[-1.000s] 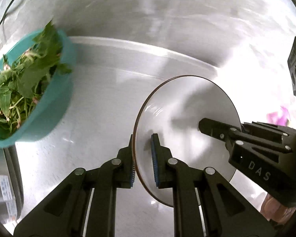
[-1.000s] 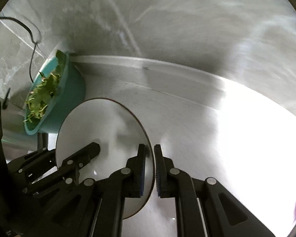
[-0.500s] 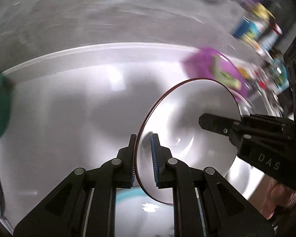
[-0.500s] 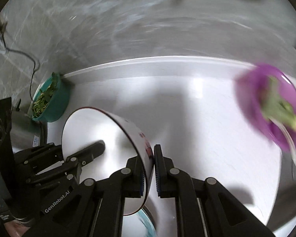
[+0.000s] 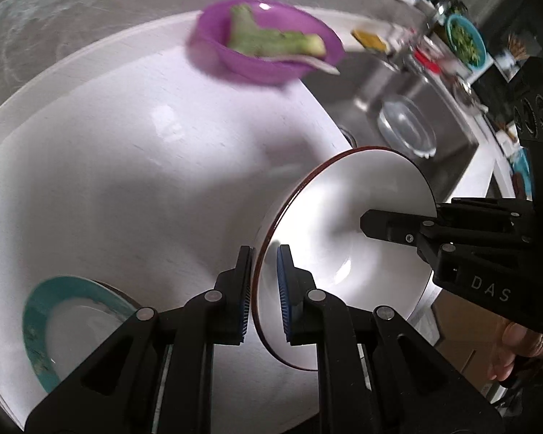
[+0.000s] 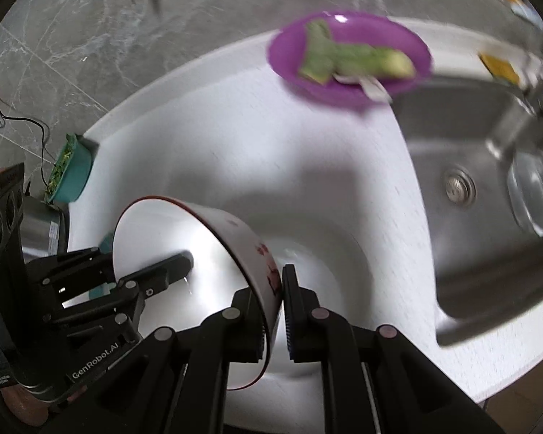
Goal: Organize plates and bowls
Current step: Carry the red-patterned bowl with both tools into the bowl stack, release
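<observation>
A white bowl with a dark red rim and red flower marks on its outside is held in the air over the white counter by both grippers. My left gripper is shut on its rim from one side. My right gripper is shut on the opposite rim; it also shows in the left wrist view. A plate with a teal rim lies on the counter below left of the bowl.
A purple bowl with green vegetables stands at the counter's far side. A steel sink with a clear glass bowl lies to the right. A teal bowl of greens sits far left by the wall.
Both grippers have carried the white bowl to the right, away from the teal bowl of greens. The purple bowl, the sink and the teal-rimmed plate have come into view.
</observation>
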Action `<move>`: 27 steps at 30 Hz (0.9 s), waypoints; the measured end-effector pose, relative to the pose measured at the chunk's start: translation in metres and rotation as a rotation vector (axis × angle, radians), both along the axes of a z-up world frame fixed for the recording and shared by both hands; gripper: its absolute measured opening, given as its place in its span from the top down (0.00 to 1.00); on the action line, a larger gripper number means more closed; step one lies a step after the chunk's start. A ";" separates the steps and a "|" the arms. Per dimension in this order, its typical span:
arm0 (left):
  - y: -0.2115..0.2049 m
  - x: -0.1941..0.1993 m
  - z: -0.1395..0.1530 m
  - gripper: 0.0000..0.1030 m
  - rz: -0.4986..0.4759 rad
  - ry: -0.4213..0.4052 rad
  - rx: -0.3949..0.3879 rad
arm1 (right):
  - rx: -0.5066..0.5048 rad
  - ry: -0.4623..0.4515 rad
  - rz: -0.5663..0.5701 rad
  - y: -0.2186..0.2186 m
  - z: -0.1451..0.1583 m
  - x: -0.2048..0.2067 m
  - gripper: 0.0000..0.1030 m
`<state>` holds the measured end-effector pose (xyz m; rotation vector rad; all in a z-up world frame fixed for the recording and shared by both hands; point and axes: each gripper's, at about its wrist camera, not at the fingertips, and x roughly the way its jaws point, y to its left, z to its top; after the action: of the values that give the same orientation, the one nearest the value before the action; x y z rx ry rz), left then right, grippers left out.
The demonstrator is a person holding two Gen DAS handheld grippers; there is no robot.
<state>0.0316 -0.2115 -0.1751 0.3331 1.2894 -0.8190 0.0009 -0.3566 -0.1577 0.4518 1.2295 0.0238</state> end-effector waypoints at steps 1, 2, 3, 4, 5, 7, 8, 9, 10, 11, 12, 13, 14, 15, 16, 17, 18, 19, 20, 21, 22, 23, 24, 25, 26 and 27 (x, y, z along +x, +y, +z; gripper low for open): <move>-0.004 -0.007 -0.003 0.89 -0.003 0.003 0.010 | 0.006 0.006 0.000 -0.003 -0.004 -0.004 0.90; 0.004 0.003 -0.009 0.89 -0.005 0.006 0.017 | 0.015 0.014 -0.002 -0.007 -0.010 -0.009 0.90; 0.006 -0.003 -0.012 0.89 -0.006 0.005 0.026 | 0.018 0.017 -0.003 -0.009 -0.013 -0.011 0.90; 0.006 -0.004 -0.016 0.89 -0.006 0.002 0.035 | 0.022 0.018 -0.004 -0.012 -0.015 -0.014 0.90; 0.005 -0.006 -0.018 0.89 -0.004 0.000 0.041 | 0.025 0.018 -0.002 -0.013 -0.018 -0.016 0.90; 0.009 -0.012 -0.023 0.89 -0.001 0.001 0.049 | 0.028 0.021 0.003 -0.015 -0.023 -0.016 0.90; 0.000 -0.013 -0.032 0.89 0.000 0.000 0.054 | 0.025 0.022 0.009 -0.014 -0.025 -0.014 0.90; 0.000 -0.015 -0.034 0.89 0.005 -0.001 0.060 | 0.022 0.023 0.014 -0.014 -0.026 -0.012 0.90; -0.002 -0.012 -0.039 0.89 0.008 0.000 0.063 | 0.018 0.024 0.019 -0.014 -0.028 -0.011 0.90; -0.002 -0.013 -0.042 0.89 0.010 -0.001 0.067 | 0.014 0.026 0.023 -0.013 -0.030 -0.010 0.90; -0.003 -0.012 -0.046 0.89 0.012 0.001 0.070 | 0.011 0.027 0.025 -0.012 -0.032 -0.009 0.90; -0.006 -0.010 -0.050 0.89 0.012 0.002 0.071 | 0.005 0.029 0.028 -0.011 -0.034 -0.009 0.90; -0.006 -0.011 -0.052 0.89 0.011 0.000 0.076 | -0.003 0.031 0.031 -0.010 -0.036 -0.008 0.89; -0.009 -0.009 -0.057 0.89 0.009 0.001 0.078 | -0.005 0.036 0.033 -0.009 -0.039 -0.007 0.89; -0.009 -0.008 -0.059 0.89 0.010 0.002 0.079 | -0.006 0.041 0.035 -0.008 -0.042 -0.007 0.89; -0.010 -0.006 -0.062 0.89 0.013 0.006 0.075 | -0.006 0.045 0.038 -0.008 -0.044 -0.006 0.89; -0.009 -0.003 -0.063 0.89 0.023 0.010 0.058 | -0.005 0.043 0.037 -0.008 -0.045 -0.005 0.90; -0.008 -0.002 -0.063 0.89 0.023 0.011 0.048 | -0.006 0.045 0.036 -0.008 -0.046 -0.005 0.90; -0.007 -0.002 -0.063 0.89 0.022 0.010 0.042 | -0.010 0.045 0.038 -0.008 -0.045 -0.004 0.89; -0.004 -0.002 -0.062 0.88 0.025 0.011 0.037 | -0.014 0.046 0.041 -0.007 -0.045 -0.003 0.89; -0.003 -0.001 -0.062 0.87 0.028 0.015 0.029 | -0.014 0.049 0.042 -0.007 -0.045 -0.002 0.89; -0.002 0.000 -0.062 0.87 0.030 0.020 0.021 | -0.012 0.053 0.042 -0.008 -0.045 -0.001 0.89; -0.001 0.002 -0.063 0.87 0.029 0.025 0.016 | -0.010 0.058 0.040 -0.008 -0.045 -0.001 0.89; 0.001 0.002 -0.063 0.87 0.029 0.031 0.010 | -0.009 0.060 0.037 -0.008 -0.045 -0.001 0.89; 0.003 0.003 -0.063 0.87 0.030 0.035 0.002 | -0.009 0.062 0.037 -0.009 -0.045 -0.001 0.89; 0.004 0.005 -0.062 0.86 0.032 0.037 -0.006 | -0.010 0.065 0.035 -0.009 -0.045 -0.001 0.89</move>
<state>0.0363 -0.2070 -0.2375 0.2935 1.3231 -0.8049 -0.0003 -0.3658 -0.2029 0.4252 1.3005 0.0332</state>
